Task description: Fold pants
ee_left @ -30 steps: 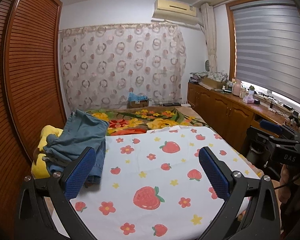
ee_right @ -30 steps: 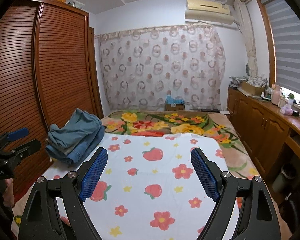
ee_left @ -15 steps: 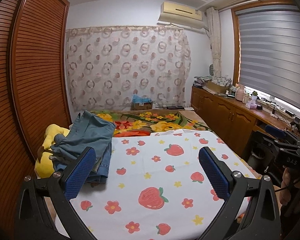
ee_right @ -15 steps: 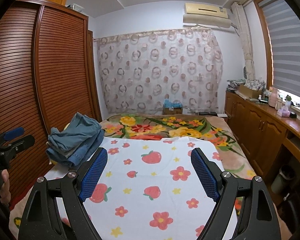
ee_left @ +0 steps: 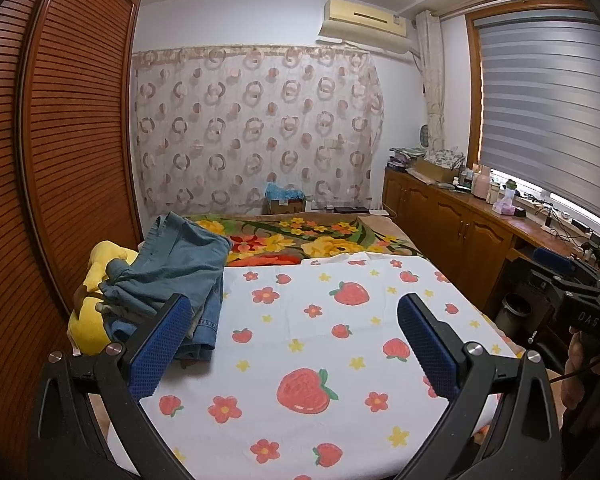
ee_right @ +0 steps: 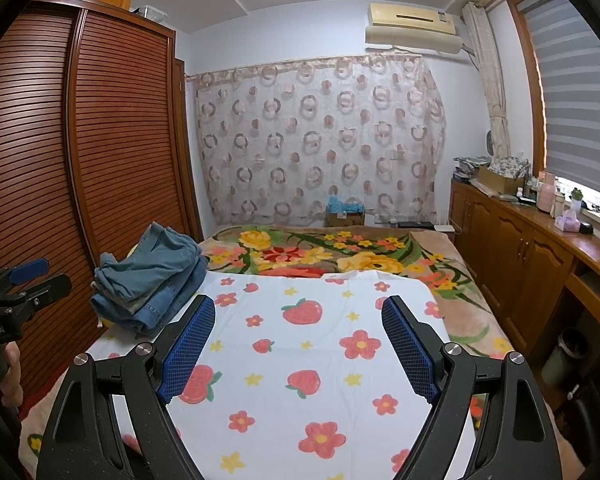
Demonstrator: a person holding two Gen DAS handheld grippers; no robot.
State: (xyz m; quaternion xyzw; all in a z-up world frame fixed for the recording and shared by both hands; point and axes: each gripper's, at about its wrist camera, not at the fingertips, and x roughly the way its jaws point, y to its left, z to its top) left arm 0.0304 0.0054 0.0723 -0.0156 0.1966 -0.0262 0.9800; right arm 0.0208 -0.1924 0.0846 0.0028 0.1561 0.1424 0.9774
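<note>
Nearest, left gripper is seen spread wide, blue pads far apart, nothing between them, nothing touched; it is held in the air over the near edge of the strawberry-print sheet. Right gripper likewise spread wide and empty, over the same sheet, no contact. Farther out at 10 o'clock in both views, the denim pants are piled in a rumpled heap, several layers stacked, at least two denim shades, so more than one garment may be in it; count cannot be told. The heap rests partly on a yellow plush toy at the bed's left edge, beside the slatted wardrobe. The sheet's middle is bare. Beyond, a floral blanket covers the far bed, then a patterned curtain at 12 o'clock. Stage is not settled: the heap would fit pants waiting to be laid out, or folded ones stacked aside, though the top layer looks crumpled. Risks, judged: a pinch into the heap could catch several layers or two garments at once, since edges overlap; a pull could drag the plush toy along or tip the heap off the bed edge toward the wardrobe; the sheet could be bunched by dragged denim.
</note>
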